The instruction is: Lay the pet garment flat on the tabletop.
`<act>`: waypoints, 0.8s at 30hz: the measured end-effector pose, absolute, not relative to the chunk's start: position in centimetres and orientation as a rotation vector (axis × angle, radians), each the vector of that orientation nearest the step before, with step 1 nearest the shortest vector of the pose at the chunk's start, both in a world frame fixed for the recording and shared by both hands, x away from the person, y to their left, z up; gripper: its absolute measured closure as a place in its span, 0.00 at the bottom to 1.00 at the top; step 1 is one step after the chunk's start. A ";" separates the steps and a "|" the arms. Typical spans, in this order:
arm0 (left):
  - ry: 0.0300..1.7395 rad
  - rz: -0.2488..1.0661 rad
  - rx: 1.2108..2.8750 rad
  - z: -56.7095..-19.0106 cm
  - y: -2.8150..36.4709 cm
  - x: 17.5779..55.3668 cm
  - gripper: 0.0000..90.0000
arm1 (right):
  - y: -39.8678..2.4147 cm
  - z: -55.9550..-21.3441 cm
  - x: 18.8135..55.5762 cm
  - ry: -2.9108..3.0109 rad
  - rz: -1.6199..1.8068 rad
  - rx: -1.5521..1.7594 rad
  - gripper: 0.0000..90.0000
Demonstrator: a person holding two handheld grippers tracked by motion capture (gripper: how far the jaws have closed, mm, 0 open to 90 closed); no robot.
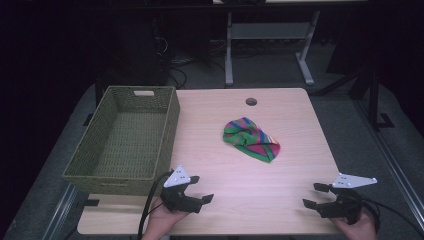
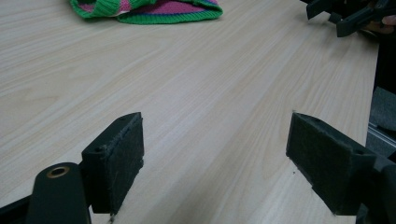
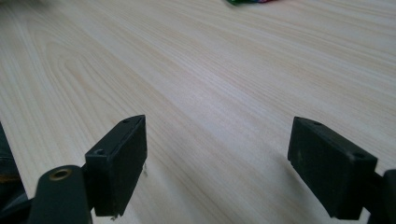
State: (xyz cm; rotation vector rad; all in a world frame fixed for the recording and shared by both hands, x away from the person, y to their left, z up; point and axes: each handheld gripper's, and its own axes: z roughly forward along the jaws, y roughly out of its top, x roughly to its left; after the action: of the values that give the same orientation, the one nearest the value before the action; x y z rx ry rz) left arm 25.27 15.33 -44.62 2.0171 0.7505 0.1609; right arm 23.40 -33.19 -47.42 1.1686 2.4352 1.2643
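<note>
At the near edge of the table (image 1: pixel 295 210), the left gripper (image 1: pixel 200 189) and right gripper (image 1: pixel 314 195) hover with jaws spread wide, holding nothing. Farther off, mid-table, lies the striped hat (image 1: pixel 251 139); the basket (image 1: pixel 102 167) stands at left.

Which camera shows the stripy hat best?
The high view: the whole stripy hat lies on the table. The left gripper view catches just its near edge, and the right gripper view a sliver.

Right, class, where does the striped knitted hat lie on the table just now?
In the high view the green, pink and blue striped knitted hat lies crumpled right of centre on the pale wooden table, right of the woven olive basket and below the round cable hole.
</note>
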 end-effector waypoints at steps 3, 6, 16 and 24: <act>0.756 0.158 2.021 -44.7 15.4 25.5 0.21 | -33.1 -47.4 23.7 2.430 1.293 1.163 0.21; 0.758 0.151 2.014 -44.8 15.4 25.4 0.21 | -32.7 -47.3 23.7 2.428 1.301 1.161 0.20; 0.738 0.156 2.018 -44.6 15.5 25.1 0.21 | -31.5 -46.7 24.1 2.438 1.305 1.138 0.19; 0.749 0.162 2.010 -44.6 15.8 25.2 0.20 | -30.2 -46.6 25.5 2.474 1.280 1.104 0.19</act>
State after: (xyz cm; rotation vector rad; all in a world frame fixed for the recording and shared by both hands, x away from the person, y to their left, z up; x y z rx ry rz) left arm 25.21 15.78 -44.57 2.0100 0.7490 0.1617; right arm 25.52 -30.23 -46.63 1.1042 2.4738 1.2804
